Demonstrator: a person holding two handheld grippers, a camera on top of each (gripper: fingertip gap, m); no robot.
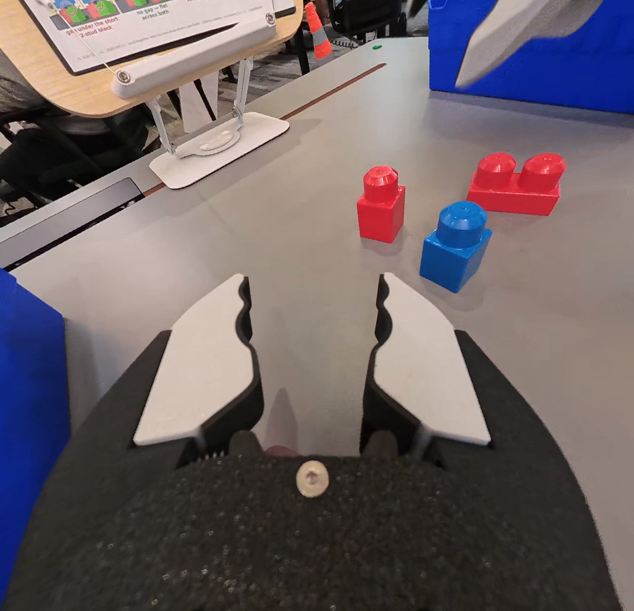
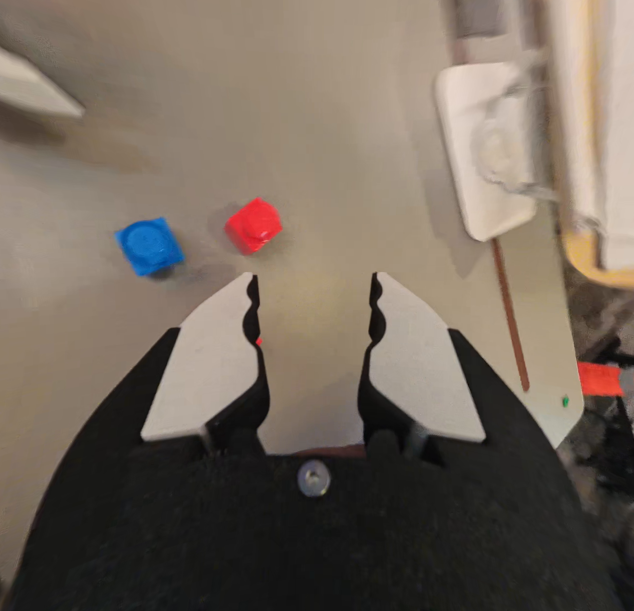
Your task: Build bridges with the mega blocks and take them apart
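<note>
A: Claws first, nearest to us. The left claw (image 1: 313,279) hovers low over the grey surface (image 1: 274,238), released, jaws spread and nothing between them. The right claw (image 2: 314,276) looks down from above, also spread and empty.

B: And the blocks?

A: Three, all loose and well apart from both claws. Ahead and right of the left claw stands the small blue one-stud plastic block (image 1: 454,248). Just beyond it, to its left, is the small red one-stud plastic block (image 1: 381,205). Farther right lies the long red two-stud plastic block (image 1: 514,186). None touch, so no bridge stands yet.

B: How will they handle?

A: I'd judge them light, hollow, rigid and smooth, hard to damage but liable to slide or tip if nudged. Best pinched across two flat opposite side walls below the stud; the rounded stud would likely slip.

B: Anything farther off?

A: One blue plastic bin (image 1: 535,59) at far right, and one white tablet stand (image 1: 219,145) at far left.
</note>
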